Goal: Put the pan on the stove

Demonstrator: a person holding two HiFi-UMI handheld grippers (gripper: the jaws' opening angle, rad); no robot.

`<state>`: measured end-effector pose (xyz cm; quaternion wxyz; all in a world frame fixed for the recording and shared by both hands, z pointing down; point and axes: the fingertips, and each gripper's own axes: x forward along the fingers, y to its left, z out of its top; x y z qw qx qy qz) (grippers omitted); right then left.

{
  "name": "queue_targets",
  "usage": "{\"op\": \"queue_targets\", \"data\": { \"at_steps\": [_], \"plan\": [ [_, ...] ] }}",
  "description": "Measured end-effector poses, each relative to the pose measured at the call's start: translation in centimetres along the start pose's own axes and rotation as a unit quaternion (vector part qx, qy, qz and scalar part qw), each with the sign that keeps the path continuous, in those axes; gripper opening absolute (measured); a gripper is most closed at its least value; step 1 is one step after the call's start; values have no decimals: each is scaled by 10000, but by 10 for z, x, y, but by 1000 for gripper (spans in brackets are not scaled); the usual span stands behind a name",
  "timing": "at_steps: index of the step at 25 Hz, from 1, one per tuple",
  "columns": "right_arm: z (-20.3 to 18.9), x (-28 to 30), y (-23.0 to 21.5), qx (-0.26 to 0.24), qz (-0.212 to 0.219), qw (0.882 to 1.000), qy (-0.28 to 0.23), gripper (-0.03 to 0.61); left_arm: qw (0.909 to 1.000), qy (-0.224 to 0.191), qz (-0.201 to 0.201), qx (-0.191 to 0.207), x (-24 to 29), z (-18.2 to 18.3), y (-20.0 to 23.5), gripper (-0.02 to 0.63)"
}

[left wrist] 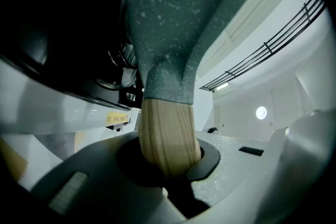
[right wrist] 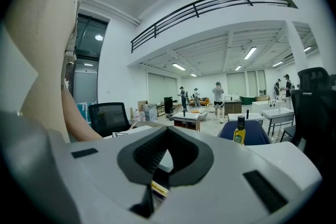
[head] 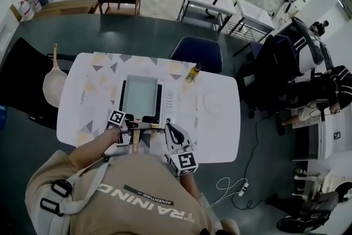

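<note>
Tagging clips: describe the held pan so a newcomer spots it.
On the white table, find the central stove. The pan lies over it, wooden handle in the left gripper: rectangular and grey-green, unlike the round cream pan at the table's left.

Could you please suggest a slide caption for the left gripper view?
Left tongs shut on the wooden handle of the speckled grey pan.

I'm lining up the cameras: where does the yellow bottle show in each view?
Head view: bottle near the table's far edge.
Left gripper view: not in it.
Right gripper view: bottle right of centre.
Shared landmark: the blue chair right behind it.
</note>
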<state>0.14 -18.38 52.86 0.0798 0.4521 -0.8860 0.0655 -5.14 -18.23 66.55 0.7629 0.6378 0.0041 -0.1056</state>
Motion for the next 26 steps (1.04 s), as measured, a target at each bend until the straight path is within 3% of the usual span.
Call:
{"op": "queue_targets", "data": {
  "at_steps": [26],
  "plan": [
    [-2, -1, 16, 17, 1, 10000, 85, 3, 9999, 11, -77, 92, -1, 2, -4, 38]
  ]
}}
